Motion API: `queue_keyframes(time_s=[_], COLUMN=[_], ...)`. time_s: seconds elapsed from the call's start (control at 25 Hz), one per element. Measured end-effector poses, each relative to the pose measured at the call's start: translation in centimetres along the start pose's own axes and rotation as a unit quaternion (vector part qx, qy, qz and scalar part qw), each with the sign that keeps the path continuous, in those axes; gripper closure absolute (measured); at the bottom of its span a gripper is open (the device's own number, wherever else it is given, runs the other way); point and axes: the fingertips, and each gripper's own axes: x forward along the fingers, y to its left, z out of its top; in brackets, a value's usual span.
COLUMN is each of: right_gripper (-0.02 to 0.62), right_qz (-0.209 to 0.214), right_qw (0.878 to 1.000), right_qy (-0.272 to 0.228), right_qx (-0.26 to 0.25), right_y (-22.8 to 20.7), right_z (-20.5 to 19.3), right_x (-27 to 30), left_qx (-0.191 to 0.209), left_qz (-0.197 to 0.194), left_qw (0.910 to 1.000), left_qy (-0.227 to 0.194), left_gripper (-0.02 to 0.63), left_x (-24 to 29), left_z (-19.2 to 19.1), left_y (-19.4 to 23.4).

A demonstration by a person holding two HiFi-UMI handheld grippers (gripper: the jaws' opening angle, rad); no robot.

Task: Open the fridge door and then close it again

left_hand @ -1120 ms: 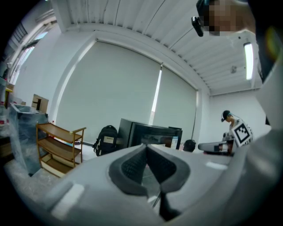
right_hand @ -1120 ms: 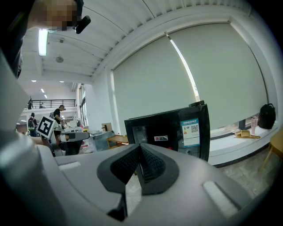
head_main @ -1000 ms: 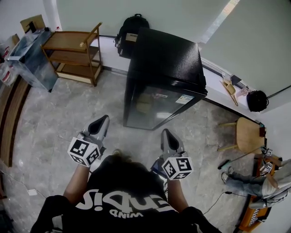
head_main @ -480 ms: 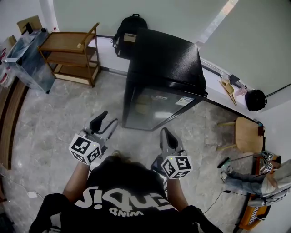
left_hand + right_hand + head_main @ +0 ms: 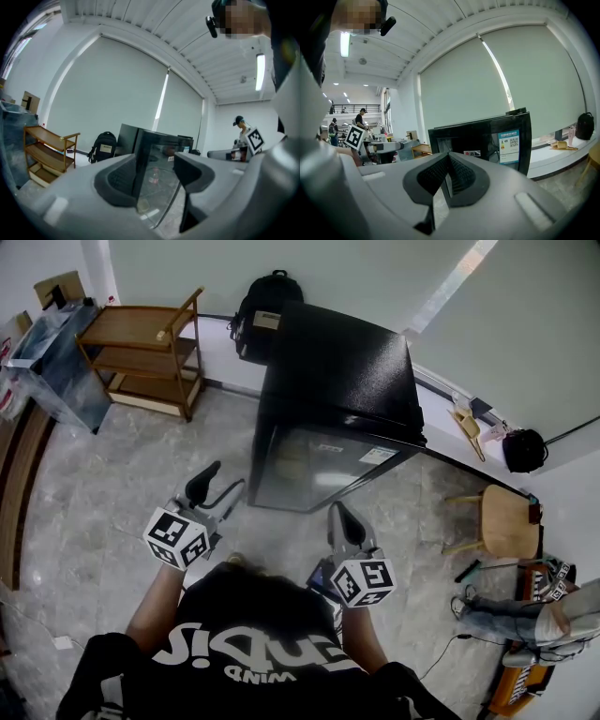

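Observation:
A black fridge (image 5: 337, 371) with a glass door (image 5: 314, 470) stands on the stone floor in front of me, its door shut. Both grippers hang short of it, touching nothing. My left gripper (image 5: 217, 486) is open: its jaws have just been opening and hold nothing. In the left gripper view the fridge (image 5: 157, 150) shows through the gap of that gripper (image 5: 150, 176). My right gripper (image 5: 339, 517) is shut and empty, facing the door's right half. In the right gripper view its closed jaws (image 5: 449, 161) point at the fridge (image 5: 497, 138).
A wooden shelf trolley (image 5: 141, 348) and a plastic-covered bin (image 5: 56, 357) stand at the left. A black backpack (image 5: 261, 304) leans behind the fridge. At the right are a wooden stool (image 5: 511, 519), a black bag (image 5: 521, 448) and a person (image 5: 553, 624) on the floor.
The left gripper's jaws went from shut to wide apart. Both hands edged a little closer to the fridge door. The right jaws stayed shut.

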Motion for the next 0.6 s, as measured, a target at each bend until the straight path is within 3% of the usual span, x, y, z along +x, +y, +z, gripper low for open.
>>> queue_keyframes(time_s=[0.6], right_gripper=[0.598], right_qz=[-0.038], right_qw=[0.999], right_qy=[-0.002], right_qx=[0.007], right_y=[-2.7], right_z=[-0.2], right_x=[-1.0], left_qx=[0.020], left_qz=[-0.032], left_qw=[0.9989], left_qy=[0.029], left_gripper=[0.345], left_x=[8.5], left_z=[-1.7], left_y=[2.5])
